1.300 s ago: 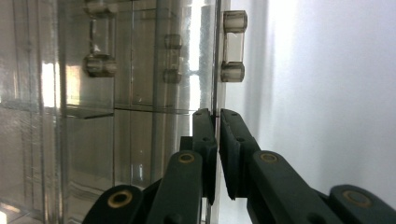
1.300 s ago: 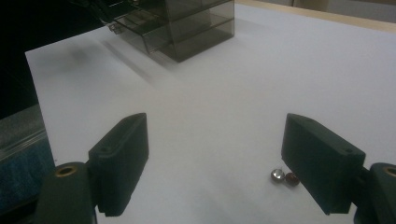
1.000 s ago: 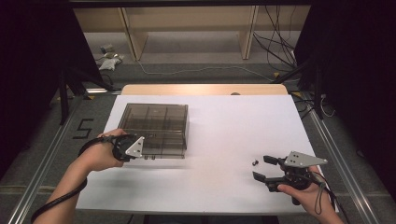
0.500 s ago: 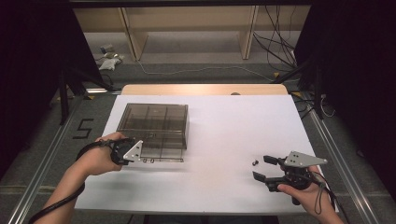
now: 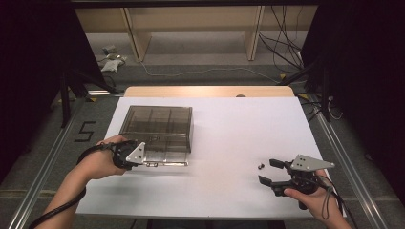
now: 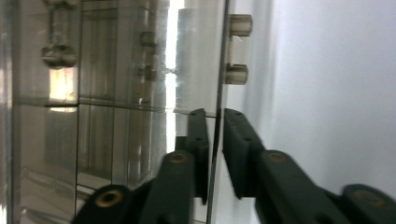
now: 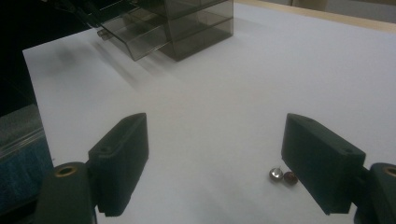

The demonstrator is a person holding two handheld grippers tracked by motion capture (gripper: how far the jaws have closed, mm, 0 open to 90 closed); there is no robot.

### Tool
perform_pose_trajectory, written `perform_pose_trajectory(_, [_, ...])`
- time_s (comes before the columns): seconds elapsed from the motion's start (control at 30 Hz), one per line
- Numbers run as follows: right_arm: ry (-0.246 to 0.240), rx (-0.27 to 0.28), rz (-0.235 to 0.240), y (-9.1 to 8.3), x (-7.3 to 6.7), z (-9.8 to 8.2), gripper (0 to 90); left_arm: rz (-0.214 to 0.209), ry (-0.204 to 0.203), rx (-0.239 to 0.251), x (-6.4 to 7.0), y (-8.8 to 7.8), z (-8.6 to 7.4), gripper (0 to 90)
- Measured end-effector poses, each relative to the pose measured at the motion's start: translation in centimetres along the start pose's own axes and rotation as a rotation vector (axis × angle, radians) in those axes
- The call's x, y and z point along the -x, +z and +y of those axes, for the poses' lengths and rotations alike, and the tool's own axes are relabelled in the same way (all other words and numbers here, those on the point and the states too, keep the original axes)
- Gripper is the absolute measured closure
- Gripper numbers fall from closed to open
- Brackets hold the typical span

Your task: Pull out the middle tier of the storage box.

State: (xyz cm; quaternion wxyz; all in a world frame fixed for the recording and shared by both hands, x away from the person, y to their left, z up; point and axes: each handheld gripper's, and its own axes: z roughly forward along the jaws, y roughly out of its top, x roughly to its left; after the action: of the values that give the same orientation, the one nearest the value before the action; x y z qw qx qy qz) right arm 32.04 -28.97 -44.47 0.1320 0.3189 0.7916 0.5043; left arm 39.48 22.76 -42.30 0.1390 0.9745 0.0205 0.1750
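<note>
at the white table's [image 5: 229,124] left side, the left gripper [image 6: 215,140] straddles the thin front lip of the smoky clear plastic compartment box [image 5: 157,125] — its jaws have just been opening, releasing it. the right gripper [image 7: 215,158] waits agape beside two small metal pins [image 7: 281,176] — likely next.

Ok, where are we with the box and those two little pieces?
Looks done: the clear lid of the compartment box is swung out toward the person. In hand: the left gripper straddles the lid's edge, its jaws having just been opening, no longer pinching it. Left: the two small round pieces lie on the table beside the open right gripper, not yet picked up.
</note>
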Motion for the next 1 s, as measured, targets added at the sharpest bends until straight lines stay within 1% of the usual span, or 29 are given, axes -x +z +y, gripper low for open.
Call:
perform_pose_trajectory(0.07, [-0.001,0.0,-0.001,0.0,0.0,0.0,23.8,0.007,-0.053,0.032,0.1,-0.2,0.1,67.3])
perform_pose_trajectory(0.13, [-0.003,-0.001,-0.002,0.0,0.0,0.0,23.7,0.009,-0.092,0.076,0.4,-0.5,0.0,61.8])
perform_pose_trajectory(0.2, [-0.006,-0.001,-0.005,0.0,0.0,0.0,23.7,0.035,-0.159,0.13,1.0,-0.8,0.0,54.7])
perform_pose_trajectory(0.23, [-0.007,-0.001,-0.004,0.0,0.0,0.0,23.7,0.038,-0.19,0.159,1.4,-1.0,0.1,51.8])
perform_pose_trajectory(0.3, [-0.007,-0.003,-0.004,0.0,0.1,-0.1,23.7,0.053,-0.26,0.204,2.2,-1.3,0.2,42.2])
perform_pose_trajectory(0.33, [-0.009,-0.004,-0.005,0.1,0.1,-0.1,23.7,0.051,-0.284,0.23,2.6,-1.4,0.2,41.1])
perform_pose_trajectory(0.37, [-0.009,-0.006,-0.005,0.1,0.0,-0.1,23.6,0.056,-0.294,0.248,3.0,-1.4,0.4,38.5])
perform_pose_trajectory(0.4, [-0.014,-0.008,-0.007,0.1,0.0,-0.1,23.5,0.057,-0.313,0.263,3.4,-1.5,0.5,34.2])
perform_pose_trajectory(0.43, [-0.015,-0.01,-0.008,0.1,0.0,0.0,23.4,0.061,-0.326,0.278,3.9,-1.4,0.7,32.9])
perform_pose_trajectory(0.5, [-0.017,-0.009,-0.011,0.1,0.0,0.0,23.3,0.062,-0.387,0.286,5.1,-1.2,1.4,27.2])
perform_pose_trajectory(0.53, [-0.017,-0.012,-0.012,0.1,0.0,0.0,23.2,0.066,-0.397,0.289,5.4,-1.1,1.6,25.5])
perform_pose_trajectory(0.57, [-0.017,-0.014,-0.014,0.1,0.0,0.0,23.1,0.067,-0.411,0.303,5.9,-1.0,1.8,24.7])
perform_pose_trajectory(0.63, [-0.016,-0.017,-0.015,0.1,0.1,0.0,23.1,0.059,-0.452,0.325,6.6,-0.9,2.3,21.1])
perform_pose_trajectory(0.67, [-0.016,-0.017,-0.014,0.1,0.1,0.0,23.1,0.057,-0.469,0.341,6.8,-0.9,2.5,20.4])
perform_pose_trajectory(0.7, [-0.017,-0.017,-0.015,0.1,0.1,0.0,23.0,0.047,-0.497,0.362,7.1,-0.8,2.7,19.2])
perform_pose_trajectory(0.73, [-0.017,-0.016,-0.014,0.1,0.1,0.0,23.0,0.046,-0.526,0.383,7.3,-0.8,2.8,18.1])
perform_pose_trajectory(0.77, [-0.016,-0.017,-0.014,0.1,0.1,0.0,23.0,0.046,-0.544,0.403,7.6,-0.7,3.0,18.0])
perform_pose_trajectory(0.83, [-0.015,-0.017,-0.013,0.1,0.1,-0.1,22.9,0.05,-0.561,0.424,8.0,-0.5,3.2,16.3])
perform_pose_trajectory(0.87, [-0.015,-0.016,-0.012,0.1,0.1,-0.1,22.9,0.057,-0.566,0.426,8.2,-0.3,3.3,16.6])
perform_pose_trajectory(0.93, [-0.016,-0.019,-0.012,0.1,0.1,0.0,22.9,0.045,-0.567,0.424,8.6,-0.1,3.4,16.4])
perform_pose_trajectory(1.0, [-0.015,-0.02,-0.012,0.1,0.1,0.0,22.8,0.034,-0.582,0.426,8.9,0.2,3.6,16.1])
